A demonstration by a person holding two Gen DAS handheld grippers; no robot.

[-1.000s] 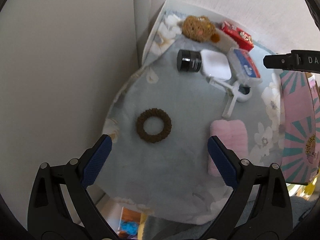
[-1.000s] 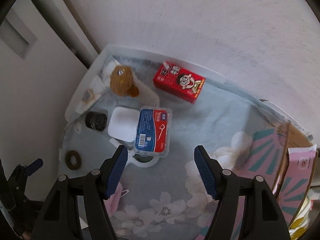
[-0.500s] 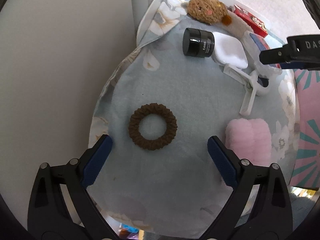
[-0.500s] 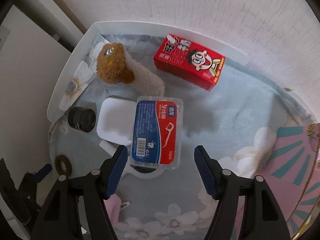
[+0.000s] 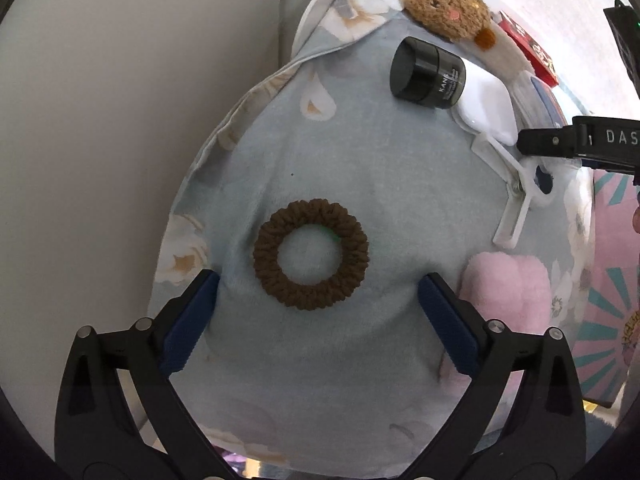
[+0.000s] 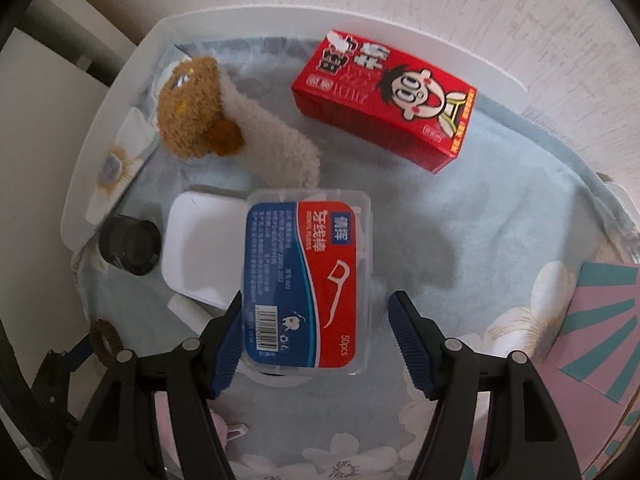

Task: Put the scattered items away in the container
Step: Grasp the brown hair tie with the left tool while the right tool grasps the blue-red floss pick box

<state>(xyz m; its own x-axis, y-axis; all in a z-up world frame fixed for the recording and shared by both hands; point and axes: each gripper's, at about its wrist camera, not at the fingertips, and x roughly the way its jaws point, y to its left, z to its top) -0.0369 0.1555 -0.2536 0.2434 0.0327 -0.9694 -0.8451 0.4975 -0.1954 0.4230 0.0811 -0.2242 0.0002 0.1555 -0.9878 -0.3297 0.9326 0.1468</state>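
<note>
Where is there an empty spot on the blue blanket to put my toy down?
Free patches: the blanket between the red carton and the floss box, and the stretch between the brown hair tie and the black jar. It is crowded where jar, white case, floss box and clip bunch together.

Soft, even daylight fills both fisheye views, with straight lines bowing near the dark circular rims. The floss box (image 6: 306, 282) throws a grey shadow to its right on the blue cloth (image 6: 460, 208). The right wrist view is slightly soft; the black jar (image 6: 128, 246) blurs
</note>
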